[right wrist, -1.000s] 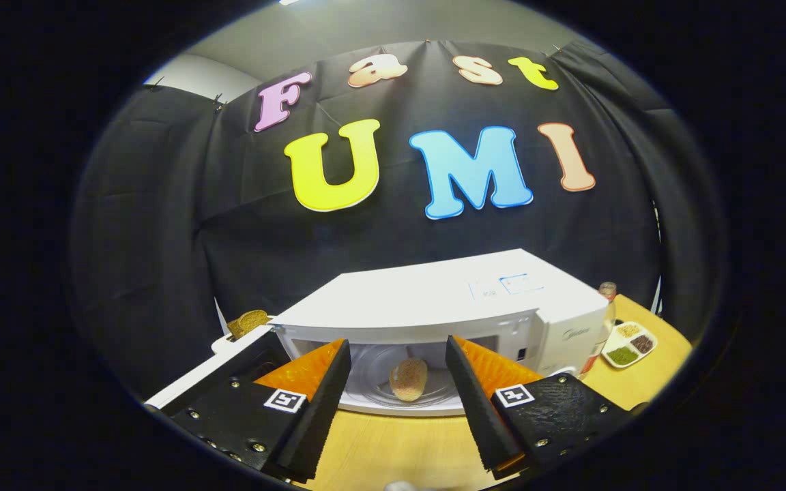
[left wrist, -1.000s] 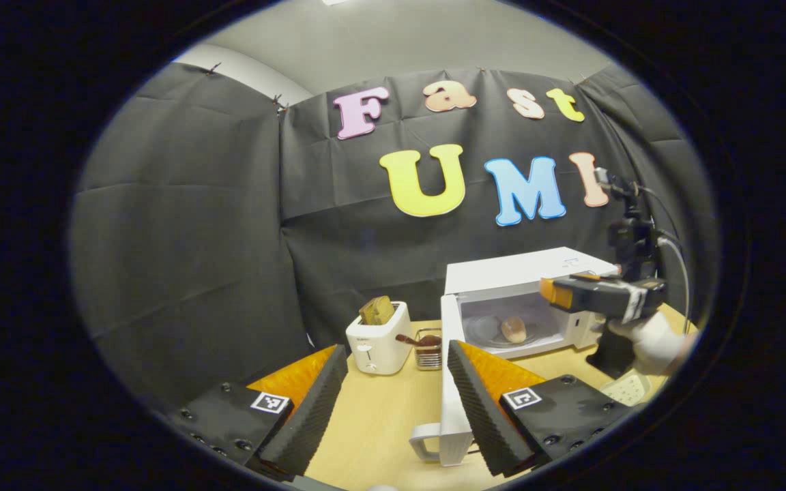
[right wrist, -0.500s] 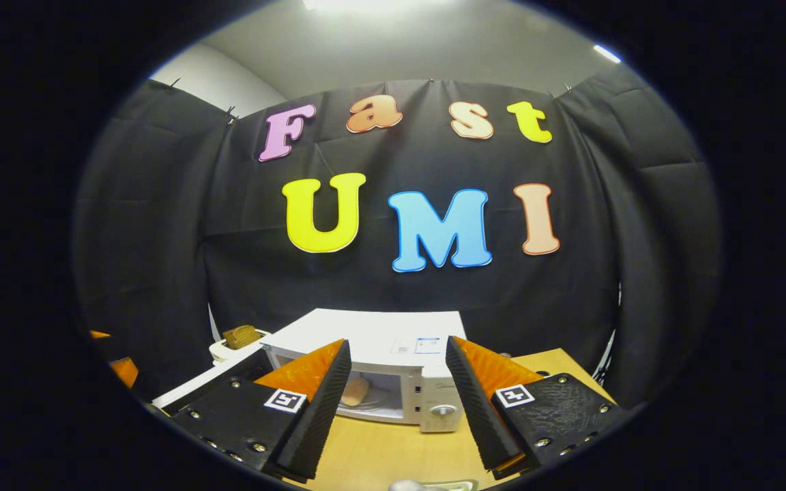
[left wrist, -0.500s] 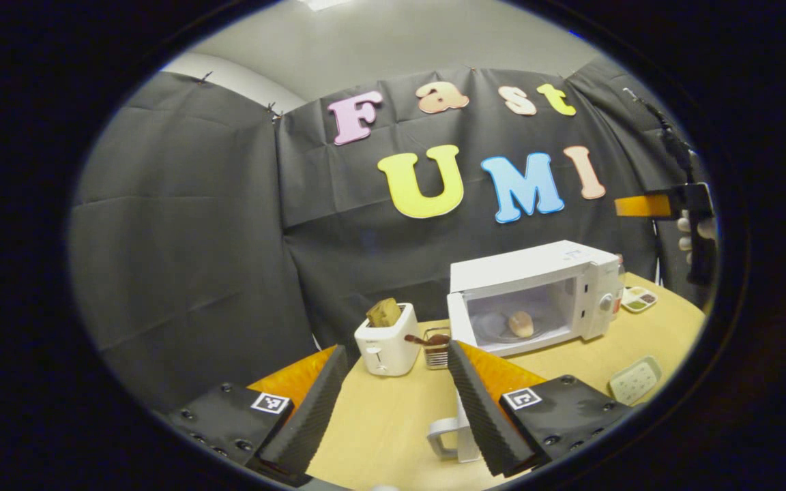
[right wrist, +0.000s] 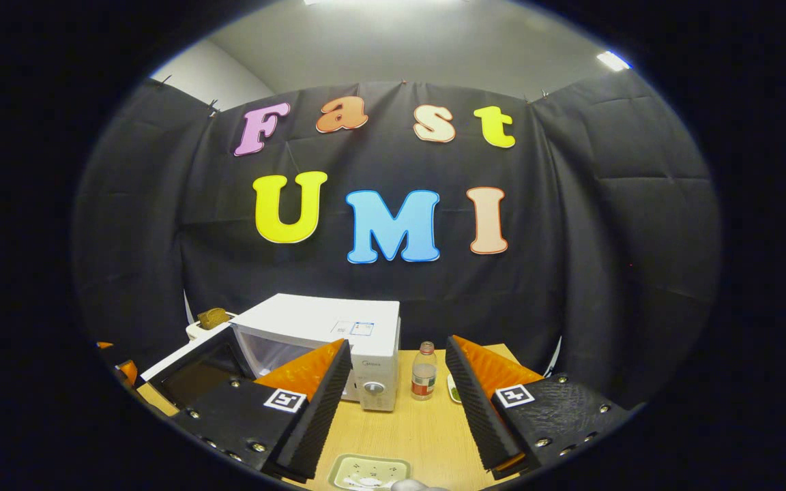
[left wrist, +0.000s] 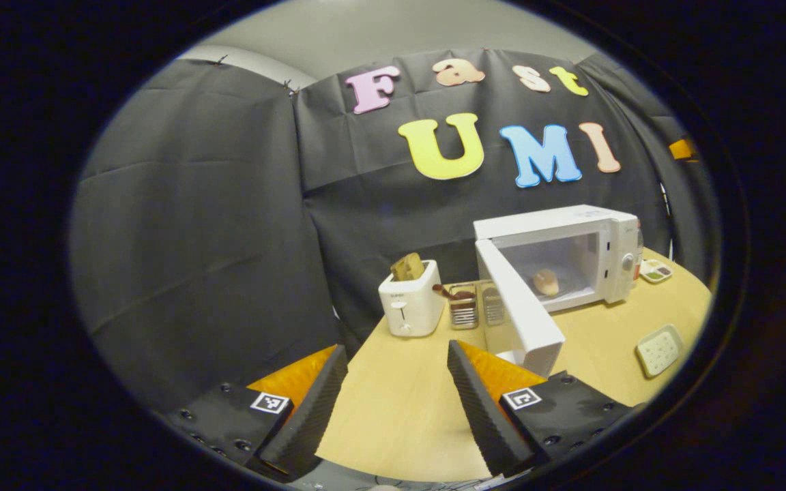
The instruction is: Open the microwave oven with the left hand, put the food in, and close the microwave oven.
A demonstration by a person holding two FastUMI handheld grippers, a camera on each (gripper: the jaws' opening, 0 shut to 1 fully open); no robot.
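The white microwave (left wrist: pixel 557 235) stands at the back right of the wooden table (left wrist: pixel 400 402), and its door (left wrist: pixel 519 307) is swung wide open toward me. A small bread roll (left wrist: pixel 546 281) lies inside the cavity. My left gripper (left wrist: pixel 393 395) hangs open over the table, in front and to the left of the door, holding nothing. In the right gripper view the microwave (right wrist: pixel 325 324) sits low on the left with its open door (right wrist: pixel 195 365). My right gripper (right wrist: pixel 396 402) is open and empty, well back from the oven.
A white toaster (left wrist: pixel 410 307) with a slice of toast and two small metal baskets (left wrist: pixel 464 307) stand left of the microwave. A bottle (right wrist: pixel 424 372) and a condiment dish (left wrist: pixel 656 271) sit to its right. A pale tray (left wrist: pixel 659 350) lies near the table's front.
My left gripper has drawn back and leftward from the door, which now stands farther off. The right gripper has withdrawn from the cavity, risen and swung right, with the roll left inside.
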